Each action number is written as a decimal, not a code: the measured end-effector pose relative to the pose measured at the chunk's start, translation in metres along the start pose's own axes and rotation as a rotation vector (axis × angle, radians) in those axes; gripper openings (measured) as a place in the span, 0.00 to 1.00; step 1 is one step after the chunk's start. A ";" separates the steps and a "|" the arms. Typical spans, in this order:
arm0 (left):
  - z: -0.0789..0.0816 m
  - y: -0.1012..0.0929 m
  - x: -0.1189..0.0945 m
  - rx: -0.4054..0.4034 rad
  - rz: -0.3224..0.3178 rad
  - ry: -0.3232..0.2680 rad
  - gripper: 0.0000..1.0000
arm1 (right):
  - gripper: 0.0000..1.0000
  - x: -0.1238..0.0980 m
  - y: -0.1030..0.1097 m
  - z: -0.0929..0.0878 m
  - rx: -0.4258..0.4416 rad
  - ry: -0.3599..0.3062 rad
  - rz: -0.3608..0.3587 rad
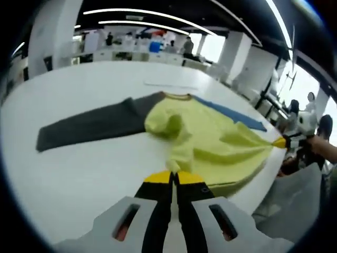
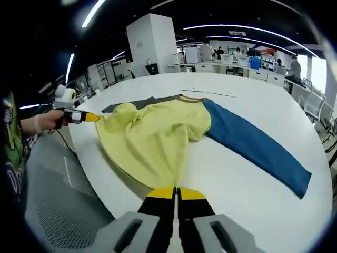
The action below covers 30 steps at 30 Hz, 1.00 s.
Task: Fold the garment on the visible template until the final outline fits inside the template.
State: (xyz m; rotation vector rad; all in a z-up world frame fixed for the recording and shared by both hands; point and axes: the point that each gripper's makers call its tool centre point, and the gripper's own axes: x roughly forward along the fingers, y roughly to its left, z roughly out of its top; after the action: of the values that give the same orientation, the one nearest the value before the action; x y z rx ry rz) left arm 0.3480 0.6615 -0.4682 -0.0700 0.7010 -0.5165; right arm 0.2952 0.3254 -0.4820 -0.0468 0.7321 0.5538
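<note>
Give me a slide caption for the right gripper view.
Both grippers pinch the yellow garment at its hem on the white table.

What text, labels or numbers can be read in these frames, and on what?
None readable.
Garment on the white table: plain yellow body, grey and blue sleeves, no print or tag legible.
Left claw and right claw: yellow and black, no markings legible.
Person's sleeve at the edge of the right gripper view: colourful print, too blurred to read.
</note>
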 end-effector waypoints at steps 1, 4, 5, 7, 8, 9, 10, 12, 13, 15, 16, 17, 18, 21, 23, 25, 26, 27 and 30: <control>-0.004 -0.003 -0.001 0.010 -0.008 0.024 0.00 | 0.00 -0.001 0.001 -0.002 -0.009 0.007 -0.002; -0.014 -0.006 -0.006 0.055 -0.003 0.069 0.00 | 0.00 -0.005 0.004 -0.008 -0.023 0.016 0.001; -0.016 -0.008 -0.007 0.052 -0.005 0.075 0.00 | 0.00 -0.006 0.004 -0.009 -0.021 0.018 0.003; -0.021 -0.006 -0.010 0.049 -0.008 0.105 0.00 | 0.00 -0.007 0.006 -0.012 -0.014 0.019 0.004; -0.024 -0.004 -0.012 0.068 0.001 0.118 0.00 | 0.00 -0.008 0.005 -0.014 -0.010 0.020 0.005; -0.028 -0.003 -0.014 0.079 0.003 0.133 0.00 | 0.00 -0.008 0.006 -0.015 -0.004 0.021 0.008; -0.032 -0.003 -0.016 0.082 0.000 0.155 0.00 | 0.00 -0.008 0.008 -0.018 0.001 0.029 0.013; -0.037 -0.005 -0.018 0.069 -0.006 0.177 0.00 | 0.00 -0.009 0.009 -0.021 0.000 0.034 0.015; -0.045 -0.007 -0.022 0.070 -0.016 0.221 0.00 | 0.00 -0.009 0.010 -0.023 0.002 0.039 0.019; -0.051 -0.006 -0.022 0.088 -0.006 0.231 0.00 | 0.00 -0.010 0.011 -0.027 0.008 0.046 0.024; -0.055 -0.007 -0.022 0.089 -0.008 0.250 0.00 | 0.00 -0.010 0.012 -0.028 0.010 0.049 0.025; -0.059 -0.008 -0.024 0.094 -0.004 0.263 0.00 | 0.00 -0.009 0.012 -0.031 0.011 0.054 0.025; -0.063 -0.008 -0.024 0.107 0.002 0.280 0.00 | 0.00 -0.008 0.012 -0.034 0.015 0.061 0.029; -0.075 -0.006 -0.023 0.166 0.015 0.341 0.00 | 0.00 -0.007 0.013 -0.044 0.007 0.088 0.032; -0.081 -0.003 -0.022 0.174 0.015 0.359 0.00 | 0.00 -0.006 0.012 -0.047 0.012 0.093 0.032; -0.081 -0.005 -0.022 0.174 0.019 0.363 0.00 | 0.00 -0.007 0.014 -0.047 0.027 0.091 0.036; -0.083 -0.006 -0.022 0.174 0.021 0.376 0.00 | 0.00 -0.006 0.014 -0.048 0.028 0.091 0.038; -0.086 -0.004 -0.020 0.176 0.022 0.380 0.00 | 0.00 -0.006 0.014 -0.048 0.027 0.092 0.039; -0.095 -0.002 -0.020 0.179 0.025 0.413 0.00 | 0.00 -0.006 0.015 -0.052 0.043 0.104 0.045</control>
State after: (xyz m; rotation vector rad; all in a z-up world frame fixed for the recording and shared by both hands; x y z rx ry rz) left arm 0.2739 0.6799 -0.5286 0.2191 1.0535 -0.5741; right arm 0.2515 0.3238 -0.5150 -0.0195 0.8473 0.5814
